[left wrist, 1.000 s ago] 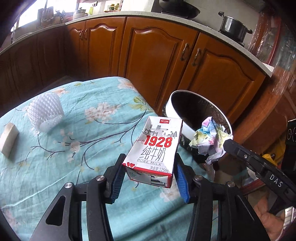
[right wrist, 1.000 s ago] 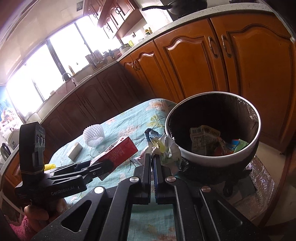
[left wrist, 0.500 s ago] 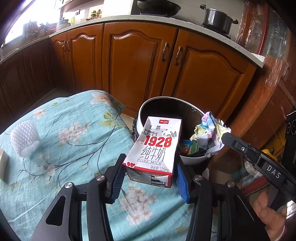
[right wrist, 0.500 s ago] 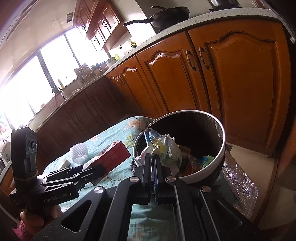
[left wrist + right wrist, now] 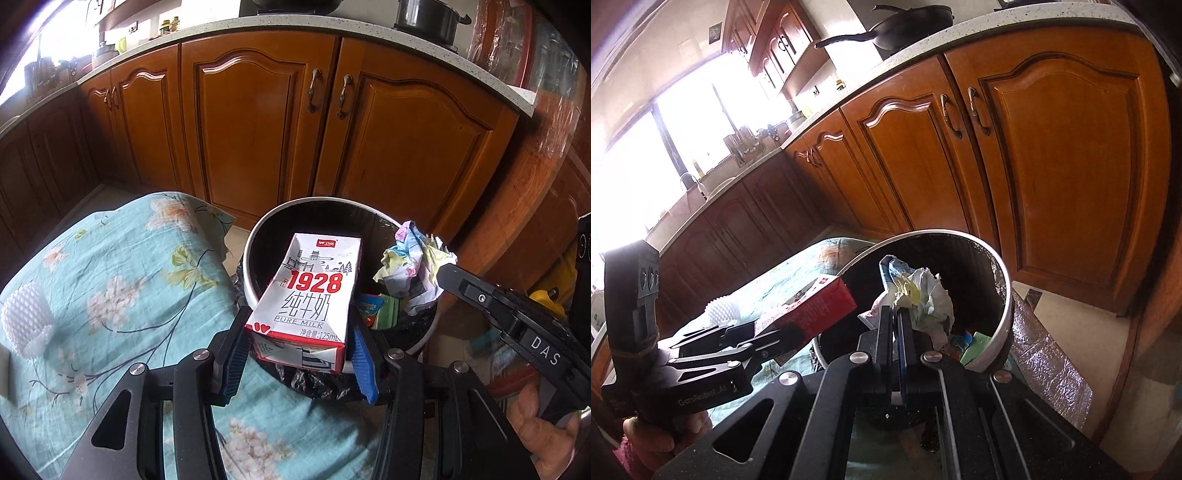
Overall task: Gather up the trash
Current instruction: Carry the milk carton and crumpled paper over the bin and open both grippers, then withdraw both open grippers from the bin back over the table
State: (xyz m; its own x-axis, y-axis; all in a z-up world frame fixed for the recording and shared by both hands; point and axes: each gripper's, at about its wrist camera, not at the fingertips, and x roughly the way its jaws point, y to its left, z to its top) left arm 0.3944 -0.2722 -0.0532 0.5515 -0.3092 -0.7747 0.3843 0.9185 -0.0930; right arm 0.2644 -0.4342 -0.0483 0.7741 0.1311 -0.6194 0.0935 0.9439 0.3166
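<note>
My left gripper (image 5: 299,350) is shut on a red-and-white milk carton (image 5: 310,291), which hangs over the near rim of a white-rimmed trash bin (image 5: 258,229) with a black liner. Beside it, my right gripper (image 5: 895,314) is shut on a crumpled, colourful paper wad (image 5: 923,295), held above the bin's opening (image 5: 1004,280). In the left wrist view that wad (image 5: 413,266) sits over the bin's right rim. In the right wrist view the carton (image 5: 816,306) shows its red side at the bin's left edge. Wrappers lie inside the bin.
The table carries a teal floral cloth (image 5: 110,280), with a white foam fruit net (image 5: 26,317) at its left. Wooden cabinets (image 5: 258,122) stand close behind the bin. Silver foil sheeting (image 5: 1052,362) lies on the floor to the bin's right.
Both grippers have moved off the table toward the bin. The carton and the paper wad now hang over its opening, and the bin fills more of both views.
</note>
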